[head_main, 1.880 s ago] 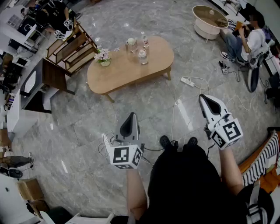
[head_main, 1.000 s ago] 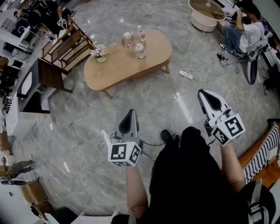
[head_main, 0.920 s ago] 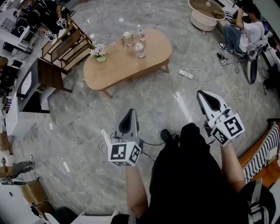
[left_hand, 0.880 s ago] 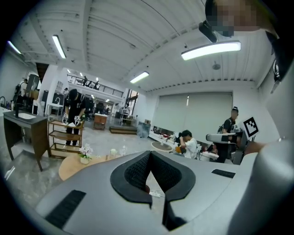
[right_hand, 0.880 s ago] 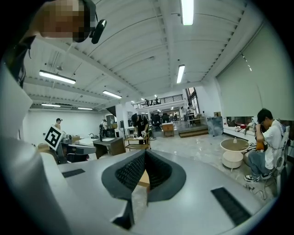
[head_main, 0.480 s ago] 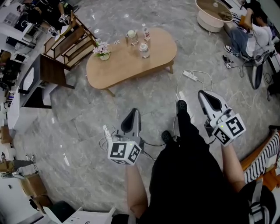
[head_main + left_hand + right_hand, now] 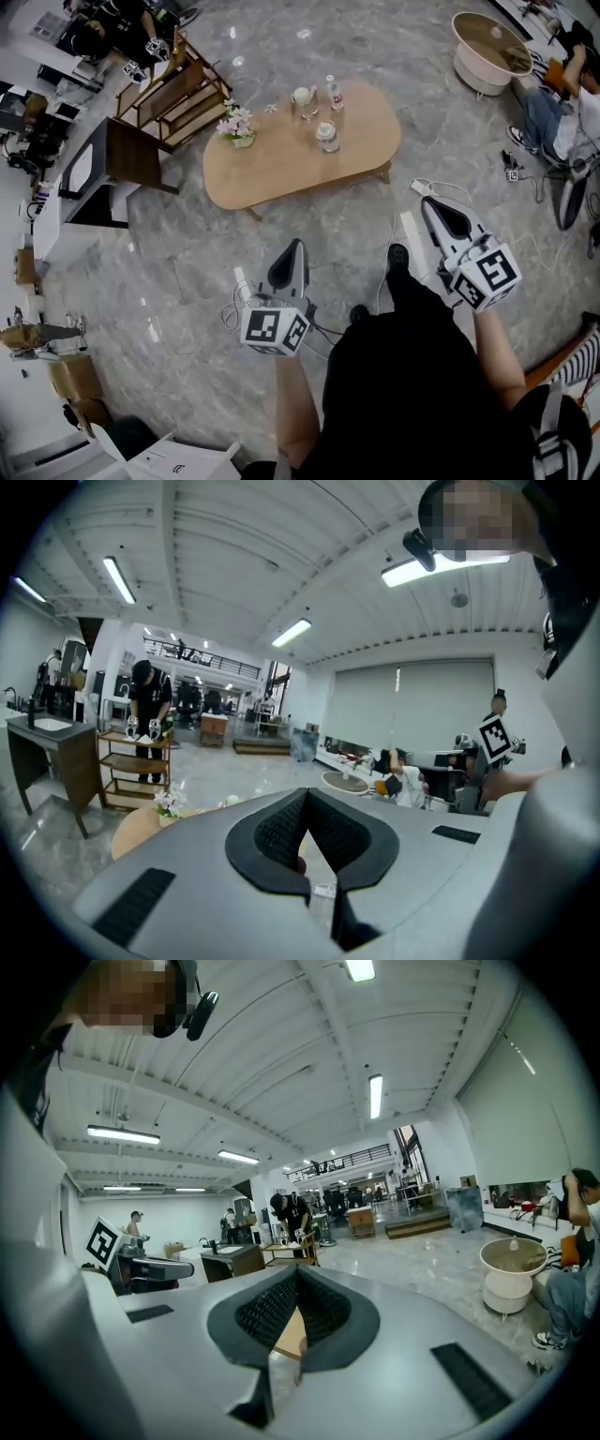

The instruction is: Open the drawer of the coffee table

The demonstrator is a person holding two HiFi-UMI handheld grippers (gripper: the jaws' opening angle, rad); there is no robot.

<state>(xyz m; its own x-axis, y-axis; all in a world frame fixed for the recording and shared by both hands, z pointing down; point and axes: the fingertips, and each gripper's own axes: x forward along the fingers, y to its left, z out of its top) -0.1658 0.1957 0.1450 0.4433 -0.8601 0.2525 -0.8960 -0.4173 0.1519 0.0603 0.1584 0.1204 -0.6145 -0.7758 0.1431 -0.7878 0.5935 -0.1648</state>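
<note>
Both pairs of jaws are pressed together on nothing; the left gripper and the right gripper are well short of the coffee table, which stands ahead on the stone floor; no drawer shows from here; I'd expect rigid wood on runners, best gripped by its front lip under the top.

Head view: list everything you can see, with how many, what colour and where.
coffee table: 1, light wood, upper centre.
flower pot: 1, pink and white blooms, table's left end.
clear containers: 3, near the table's middle.
wooden shelf rack: 1, brown, upper left.
dark cabinet: 1, dark brown, beside the rack.
round side table: 1, cream, upper right.
seated person: 1, right edge.
left claw: 1, grey, shut, empty, lower centre.
right claw: 1, grey, shut, empty, right.
marker cubes: 2, black and white, one behind each claw.
</note>
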